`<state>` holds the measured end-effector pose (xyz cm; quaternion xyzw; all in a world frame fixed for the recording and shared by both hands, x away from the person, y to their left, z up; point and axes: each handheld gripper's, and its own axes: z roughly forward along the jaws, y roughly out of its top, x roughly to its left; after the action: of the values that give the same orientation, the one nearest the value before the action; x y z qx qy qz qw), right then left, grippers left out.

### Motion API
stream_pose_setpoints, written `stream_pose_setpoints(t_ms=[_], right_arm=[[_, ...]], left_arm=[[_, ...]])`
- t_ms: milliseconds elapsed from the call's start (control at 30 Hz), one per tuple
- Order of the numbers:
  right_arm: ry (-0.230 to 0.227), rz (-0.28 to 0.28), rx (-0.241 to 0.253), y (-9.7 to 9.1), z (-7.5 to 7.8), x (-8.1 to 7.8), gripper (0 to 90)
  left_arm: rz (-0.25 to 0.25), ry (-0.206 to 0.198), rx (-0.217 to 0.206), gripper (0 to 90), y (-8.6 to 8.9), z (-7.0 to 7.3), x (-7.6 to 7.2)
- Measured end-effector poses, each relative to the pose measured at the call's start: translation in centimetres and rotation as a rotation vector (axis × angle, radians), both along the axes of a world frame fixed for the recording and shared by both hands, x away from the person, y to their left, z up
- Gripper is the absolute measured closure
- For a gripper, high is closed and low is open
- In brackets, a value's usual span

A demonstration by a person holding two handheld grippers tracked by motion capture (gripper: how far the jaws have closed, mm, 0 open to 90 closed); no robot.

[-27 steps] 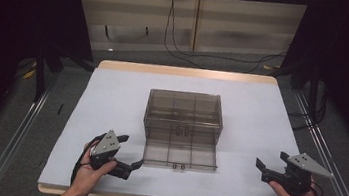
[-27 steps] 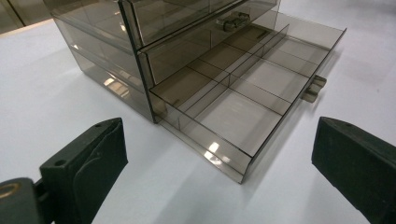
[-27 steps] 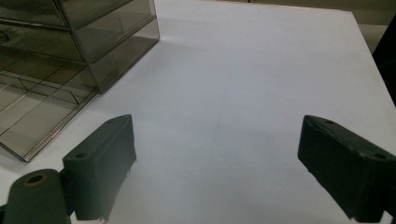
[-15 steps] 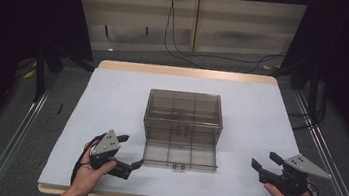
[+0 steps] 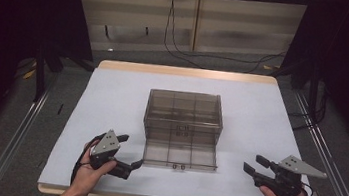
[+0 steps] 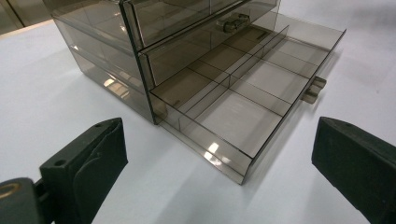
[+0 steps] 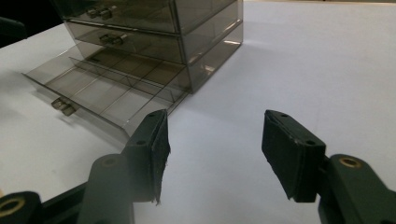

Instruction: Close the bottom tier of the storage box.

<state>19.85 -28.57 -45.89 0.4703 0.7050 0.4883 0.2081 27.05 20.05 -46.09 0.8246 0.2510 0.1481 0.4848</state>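
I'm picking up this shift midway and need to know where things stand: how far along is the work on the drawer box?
Done: the bottom drawer of the smoky clear drawer box stands pulled out, its compartments empty; the upper drawers are shut. In hand: nothing; the left gripper and right gripper sit open on either side of the drawer, apart from it. Left: probably filling or closing that drawer, a step not yet begun.

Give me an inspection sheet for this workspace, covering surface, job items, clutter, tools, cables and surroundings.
Surface: white table, wooden edge.
Job's things: smoky clear drawer cabinet mid-table; bottom drawer pulled out, its compartments empty; upper drawers shut.
Clutter: nothing seen.
Grippers: left tool open, left of the drawer, holding nothing; right tool open, to its right, holding nothing.
Cables: black cable on the floor behind the table.
Surroundings: dark curtains both sides, pale wall panels behind.
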Motion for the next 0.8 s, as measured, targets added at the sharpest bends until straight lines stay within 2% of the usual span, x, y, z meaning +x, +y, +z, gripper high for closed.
stream_pose_setpoints(t_ms=[67,200,300,367,400,800], right_arm=[[0.001,0.01,-0.004,0.1,0.0,0.0,41.8],[0.008,0.041,-0.025,0.7,0.0,-0.1,42.1],[0.014,0.086,-0.031,1.5,0.1,-0.2,43.0],[0.014,0.102,-0.041,1.7,0.1,-0.2,42.6],[0.024,0.122,-0.041,2.4,0.1,-0.3,42.4],[0.033,0.228,-0.045,5.1,0.3,-0.8,46.6]], left_arm=[[0.0,0.003,-0.006,3.3,-0.1,0.0,0.0],[-0.003,-0.001,0.011,3.3,0.0,0.0,0.2],[-0.002,-0.001,0.012,3.3,0.0,0.0,0.1],[0.002,0.001,-0.002,3.3,0.0,0.0,0.1],[0.0,-0.001,0.008,3.2,0.1,0.1,0.0],[-0.001,-0.003,0.004,3.3,0.1,0.1,0.0]])
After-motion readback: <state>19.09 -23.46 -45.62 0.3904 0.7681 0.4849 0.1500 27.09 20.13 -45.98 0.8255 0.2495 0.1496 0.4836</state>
